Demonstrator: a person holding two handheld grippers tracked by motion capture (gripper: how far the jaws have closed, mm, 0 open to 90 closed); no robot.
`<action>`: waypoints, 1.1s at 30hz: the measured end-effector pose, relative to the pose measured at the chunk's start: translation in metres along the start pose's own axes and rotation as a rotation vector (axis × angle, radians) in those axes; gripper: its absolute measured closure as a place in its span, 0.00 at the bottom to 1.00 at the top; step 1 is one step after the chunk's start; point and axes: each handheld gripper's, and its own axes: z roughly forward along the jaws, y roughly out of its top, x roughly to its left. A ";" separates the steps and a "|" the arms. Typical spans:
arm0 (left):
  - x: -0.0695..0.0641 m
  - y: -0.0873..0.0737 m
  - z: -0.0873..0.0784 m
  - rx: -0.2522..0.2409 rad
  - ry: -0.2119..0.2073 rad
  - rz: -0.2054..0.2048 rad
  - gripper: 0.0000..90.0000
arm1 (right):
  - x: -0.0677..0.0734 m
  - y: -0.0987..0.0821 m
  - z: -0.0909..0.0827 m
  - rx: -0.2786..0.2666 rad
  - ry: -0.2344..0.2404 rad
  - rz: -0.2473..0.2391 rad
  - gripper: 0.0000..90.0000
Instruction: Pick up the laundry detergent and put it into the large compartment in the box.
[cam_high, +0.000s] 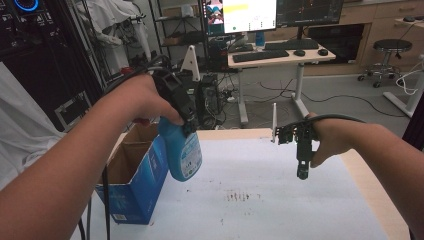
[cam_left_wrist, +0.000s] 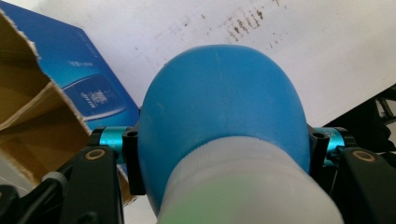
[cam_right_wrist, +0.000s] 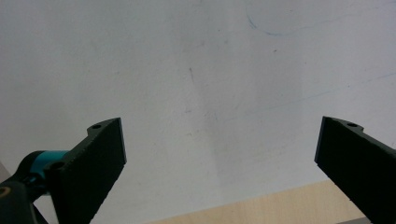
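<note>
Blue bottle (cam_high: 181, 152) was clamped by left gripper (cam_high: 189, 131) above cardboard box (cam_high: 131, 180); right gripper (cam_high: 303, 172) gaped empty. Neck-only hold risked slippage.

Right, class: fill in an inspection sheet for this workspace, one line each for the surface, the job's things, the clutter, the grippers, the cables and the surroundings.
Surface: white table top with dark smudges near the middle; wooden edge at the right.
Job's things: blue bottle held in the air beside the open blue cardboard box, which stands at the table's left edge.
Clutter: nothing seen.
Grippers: left gripper shut on the blue bottle near its pale cap; right gripper open, nothing between its jaws, above bare table.
Cables: a black cable trails over the right wrist; more lie on the floor behind.
Surroundings: desk with monitors and keyboards, a stool, shelving.
</note>
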 end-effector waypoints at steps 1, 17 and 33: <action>0.001 0.000 -0.003 0.002 0.002 0.006 0.42 | 0.000 0.001 0.000 0.002 0.000 -0.008 0.01; 0.045 -0.021 -0.047 -0.061 0.022 -0.063 0.42 | 0.001 0.007 0.005 0.003 0.004 -0.020 0.01; 0.103 -0.050 -0.067 -0.089 0.051 -0.213 0.42 | 0.000 0.012 0.012 0.008 0.015 -0.018 0.01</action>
